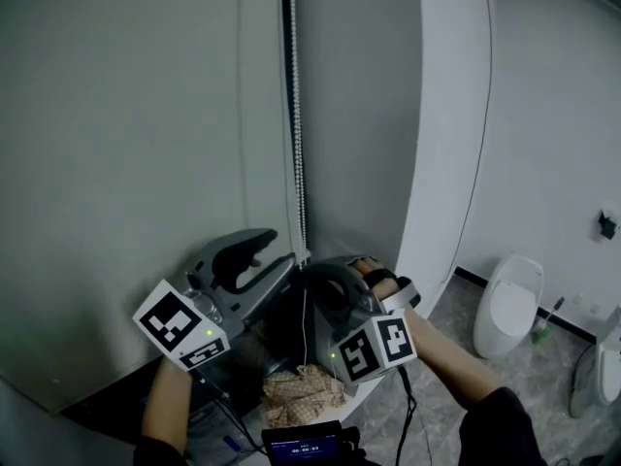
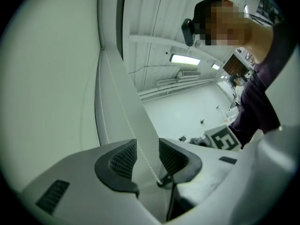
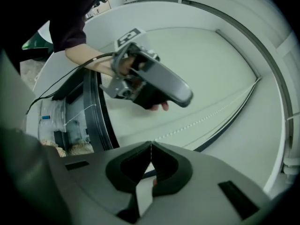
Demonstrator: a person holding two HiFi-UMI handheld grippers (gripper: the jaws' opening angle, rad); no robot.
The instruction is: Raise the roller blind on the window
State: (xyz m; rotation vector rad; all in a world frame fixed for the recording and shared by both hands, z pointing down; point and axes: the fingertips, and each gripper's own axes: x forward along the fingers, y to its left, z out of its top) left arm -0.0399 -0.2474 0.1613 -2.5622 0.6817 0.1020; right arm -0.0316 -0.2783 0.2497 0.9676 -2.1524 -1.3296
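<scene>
the chain [image 1: 296, 115] hangs free between the jaws of the open left hand-held gripper [image 2: 147, 148], while the right hand-held gripper [image 3: 151, 145] pinches it.

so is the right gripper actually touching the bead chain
Touching. The right gripper view shows the right gripper with its jaws closed together on the bead chain, which runs straight into the seam where the two pads meet.

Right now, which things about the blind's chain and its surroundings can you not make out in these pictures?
1. Upper end of the bead chain and whatever it hangs from: cut off by the head view's top edge.
2. Its lower end: hidden in the head view behind the left tool and right tool.
3. Text on the small screen: head view, too small.
</scene>
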